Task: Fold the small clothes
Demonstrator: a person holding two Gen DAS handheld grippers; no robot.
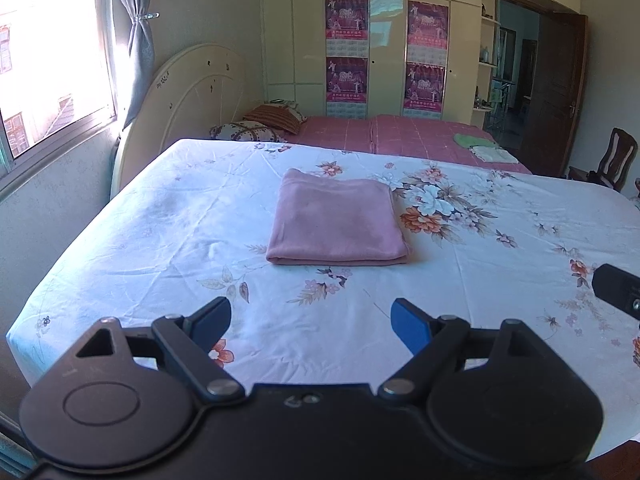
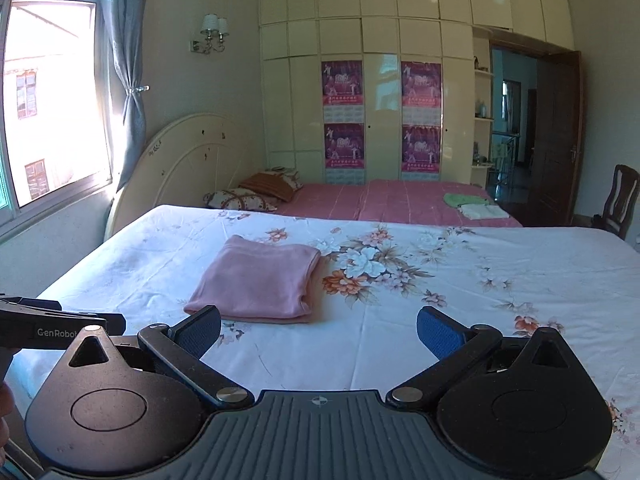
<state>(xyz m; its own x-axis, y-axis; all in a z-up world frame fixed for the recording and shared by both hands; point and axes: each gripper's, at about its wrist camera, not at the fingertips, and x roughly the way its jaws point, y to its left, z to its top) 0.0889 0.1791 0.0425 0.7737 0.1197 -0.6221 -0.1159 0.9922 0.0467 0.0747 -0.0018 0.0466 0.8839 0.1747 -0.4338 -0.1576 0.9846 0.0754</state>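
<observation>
Across the foreground a white floral sheet (image 1: 168, 216) is spread over a flat surface, and beyond it a bed with a pink checked cover (image 1: 400, 132) is seen against a cream wardrobe (image 2: 380, 40) on which purple posters (image 2: 343, 82) are fixed. A window (image 2: 48, 92) with a blue curtain (image 2: 128, 80) is set in the wall to the left, and an open brown door (image 2: 556, 128) is seen at the far right.

On the sheet, a pink cloth (image 1: 338, 220) is laid folded into a neat rectangle, flat, just left of a large printed flower cluster (image 1: 432, 204). Two pillows (image 2: 256, 192) are placed at the head of the far bed, and a green cloth (image 2: 464, 199) and a white cloth (image 2: 482, 211) are laid near its foot.

The left gripper (image 1: 311, 320) is held above the near part of the sheet, jaws spread wide, nothing between them. The right gripper (image 2: 319, 326) is likewise spread wide with nothing held, the pink cloth lying just beyond its left finger.
</observation>
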